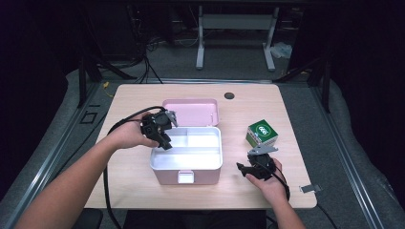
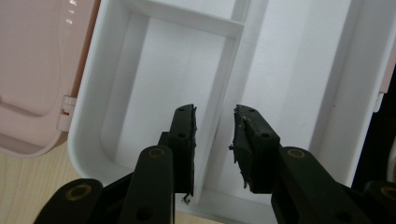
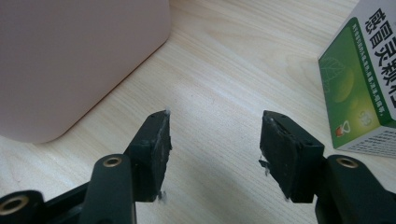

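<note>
High view overlooks table (image 1: 143, 191); gripper views close, sharing box (image 2: 107, 93)

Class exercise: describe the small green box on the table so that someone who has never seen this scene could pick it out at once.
Start at the wooden table and find the open pink case with its white inner tray near the middle. To its right stands the small green box, just beyond the right gripper. It is the sole green thing, with a round white-ringed logo on top.

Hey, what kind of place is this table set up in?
Probably a lab or recording workspace, not a home: a small wooden table ringed by dark curtains, cables on the floor behind, and a metal desk frame beyond.
</note>
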The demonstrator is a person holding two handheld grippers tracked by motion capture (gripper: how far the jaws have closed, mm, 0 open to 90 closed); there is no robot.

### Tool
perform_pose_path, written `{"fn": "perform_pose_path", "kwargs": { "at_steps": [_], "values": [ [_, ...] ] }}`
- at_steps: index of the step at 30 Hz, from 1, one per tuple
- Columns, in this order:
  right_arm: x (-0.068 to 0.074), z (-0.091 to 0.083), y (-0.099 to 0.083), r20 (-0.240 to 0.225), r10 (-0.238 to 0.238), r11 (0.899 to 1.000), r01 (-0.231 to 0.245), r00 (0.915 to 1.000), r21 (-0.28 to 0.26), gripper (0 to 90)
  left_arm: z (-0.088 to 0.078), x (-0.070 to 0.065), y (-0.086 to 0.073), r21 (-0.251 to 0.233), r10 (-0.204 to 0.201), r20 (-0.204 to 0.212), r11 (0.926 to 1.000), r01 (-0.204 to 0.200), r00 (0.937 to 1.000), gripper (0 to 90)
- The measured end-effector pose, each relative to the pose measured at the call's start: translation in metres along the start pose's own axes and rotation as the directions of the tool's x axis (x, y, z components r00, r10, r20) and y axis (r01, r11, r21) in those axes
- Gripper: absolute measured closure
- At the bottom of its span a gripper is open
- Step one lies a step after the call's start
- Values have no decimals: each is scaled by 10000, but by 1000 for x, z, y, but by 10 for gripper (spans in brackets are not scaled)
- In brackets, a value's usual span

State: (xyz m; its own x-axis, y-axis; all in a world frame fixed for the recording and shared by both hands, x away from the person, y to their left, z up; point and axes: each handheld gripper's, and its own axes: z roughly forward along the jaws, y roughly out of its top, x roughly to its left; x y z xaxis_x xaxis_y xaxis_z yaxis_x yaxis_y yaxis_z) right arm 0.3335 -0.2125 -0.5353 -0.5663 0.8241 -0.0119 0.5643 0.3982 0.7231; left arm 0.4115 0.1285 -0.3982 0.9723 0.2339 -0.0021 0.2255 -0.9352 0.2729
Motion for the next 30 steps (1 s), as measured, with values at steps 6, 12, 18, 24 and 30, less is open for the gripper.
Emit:
{"fn": "perform_pose_path", "kwargs": {
  "at_steps": [6,12,18,24,30],
  "values": [
    [1,0,0,5,-68,10000,68,10000,2,425,2,2,8,383,250,115,9989,-254,9996,734],
    [1,1,0,-21,-36,10000,36,10000,-8,425,10,0,16,1007,800,154,9916,-811,9967,756],
    [1,0,0,-15,-54,10000,54,10000,22,425,16,-1,21,1310,894,172,9872,-909,9958,782],
    [1,0,0,41,-58,10000,58,10000,20,425,24,-2,27,1674,1068,384,9795,-1118,9935,834],
    [1,0,0,14,-71,10000,71,10000,37,425,30,-3,30,1935,1331,466,9711,-1396,9900,871]
  ]
}}
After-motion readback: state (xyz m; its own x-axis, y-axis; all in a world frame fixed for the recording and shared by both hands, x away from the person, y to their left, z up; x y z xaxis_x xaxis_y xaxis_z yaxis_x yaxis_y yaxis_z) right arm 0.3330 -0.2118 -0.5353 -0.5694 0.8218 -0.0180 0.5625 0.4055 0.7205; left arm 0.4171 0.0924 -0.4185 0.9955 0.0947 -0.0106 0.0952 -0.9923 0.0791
